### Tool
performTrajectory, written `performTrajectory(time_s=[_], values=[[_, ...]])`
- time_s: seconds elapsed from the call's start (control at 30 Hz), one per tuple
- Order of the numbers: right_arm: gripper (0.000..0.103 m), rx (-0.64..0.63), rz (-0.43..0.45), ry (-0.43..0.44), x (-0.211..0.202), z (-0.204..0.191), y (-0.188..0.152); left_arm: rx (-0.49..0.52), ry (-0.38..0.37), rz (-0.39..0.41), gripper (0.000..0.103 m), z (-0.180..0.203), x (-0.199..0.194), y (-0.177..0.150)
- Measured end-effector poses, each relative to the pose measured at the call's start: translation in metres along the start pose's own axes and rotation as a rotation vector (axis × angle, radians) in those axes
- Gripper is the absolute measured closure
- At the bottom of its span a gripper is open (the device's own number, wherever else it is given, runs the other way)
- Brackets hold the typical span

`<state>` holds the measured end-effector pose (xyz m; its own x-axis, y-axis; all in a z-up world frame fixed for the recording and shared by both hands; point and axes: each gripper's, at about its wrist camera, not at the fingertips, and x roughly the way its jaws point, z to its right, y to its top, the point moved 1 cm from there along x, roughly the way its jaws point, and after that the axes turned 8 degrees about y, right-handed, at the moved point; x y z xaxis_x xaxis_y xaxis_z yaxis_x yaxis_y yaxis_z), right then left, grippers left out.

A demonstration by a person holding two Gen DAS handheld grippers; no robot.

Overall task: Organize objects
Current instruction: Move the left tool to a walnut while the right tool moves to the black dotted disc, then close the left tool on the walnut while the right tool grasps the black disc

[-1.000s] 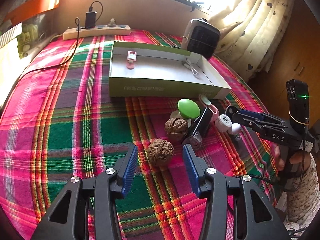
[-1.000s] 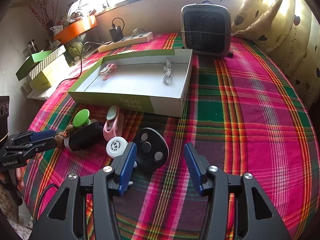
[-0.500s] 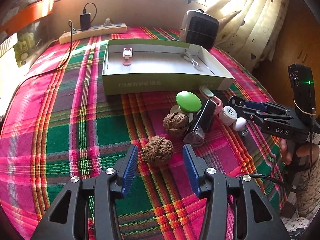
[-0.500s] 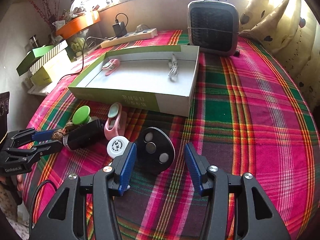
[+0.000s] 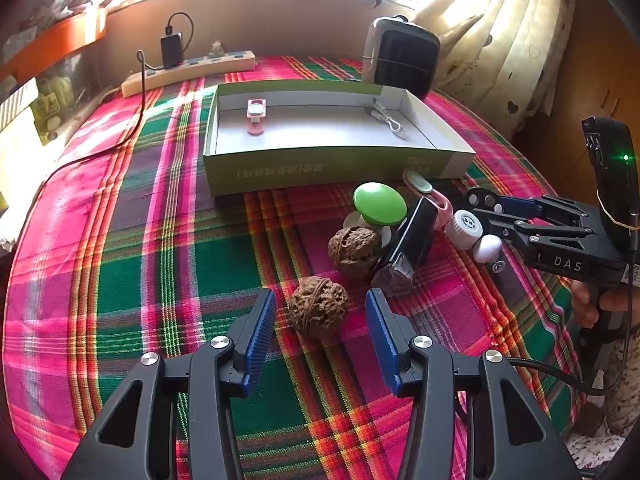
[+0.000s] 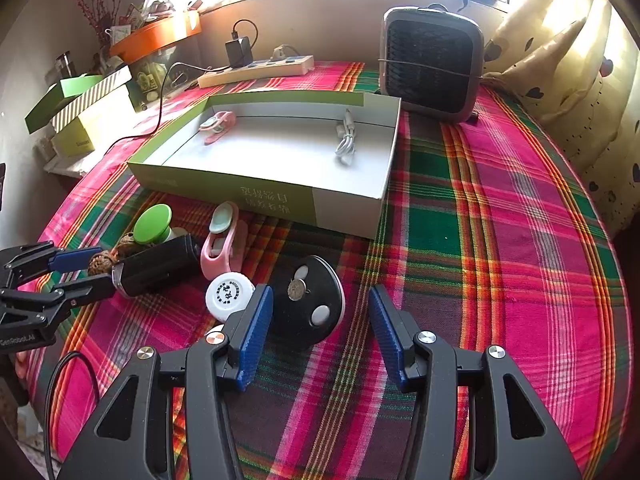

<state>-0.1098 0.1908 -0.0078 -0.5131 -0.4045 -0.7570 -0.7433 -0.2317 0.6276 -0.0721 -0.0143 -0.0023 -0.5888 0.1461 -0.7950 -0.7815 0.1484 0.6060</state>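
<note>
Plaid pink-and-green tablecloth (image 5: 120,264) under a loose cluster of small items, with a shallow green-and-white cardboard box (image 5: 320,168) lying open just behind the cluster. Left gripper (image 5: 320,320) low over the cloth, blue ribbed pads spread wide on either side of a wrinkled brown walnut (image 5: 319,306), neither pad touching it. Just beyond, a second brown walnut (image 5: 354,250) resting against a green round-capped object (image 5: 379,203) and a black rectangular device with a clear end (image 5: 408,246). Beside these, a pink clip with a pale green pad (image 6: 224,238) and a white round cap with black printed characters (image 6: 229,295), the cap close to the left pad (image 6: 254,332) of the right gripper (image 6: 320,328). Right gripper likewise spread apart, pinching nothing, with a black disc bearing three round spots (image 6: 310,300) lying flat on the cloth between and slightly ahead of its pads. Inside the box, a second pink clip (image 6: 216,126) near the far left corner and a coiled white cable (image 6: 346,138) toward the far right, well apart from each other. At the back of the table, a dark grille-fronted heater (image 6: 432,64) just behind the box's right corner and a cream power strip with a black charger plugged in (image 6: 256,68) along the wall.
</note>
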Motion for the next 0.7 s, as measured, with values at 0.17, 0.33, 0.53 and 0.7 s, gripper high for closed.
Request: performTrajectory(time_s=[0.17,0.33,0.53,0.7], values=[[0.06,-0.001,0.003,0.002,-0.0005,-0.0009,-0.0003,0.002,0.009,0.002,0.06,0.0002,0.0002,-0.0006],[0.067,-0.004,0.003,0.006,-0.0009,-0.001,-0.0014,-0.006,0.031,0.002,0.069,-0.0015,0.0007,0.0001],[0.069,0.0,0.005,0.008,-0.0016,-0.0016,-0.0017,-0.014,0.04,0.006,0.076,-0.0042,0.0007,-0.0003],[0.069,-0.001,0.005,0.008,-0.0014,-0.0013,-0.0017,-0.004,0.048,0.011,0.076,-0.0025,0.0009,-0.0006]])
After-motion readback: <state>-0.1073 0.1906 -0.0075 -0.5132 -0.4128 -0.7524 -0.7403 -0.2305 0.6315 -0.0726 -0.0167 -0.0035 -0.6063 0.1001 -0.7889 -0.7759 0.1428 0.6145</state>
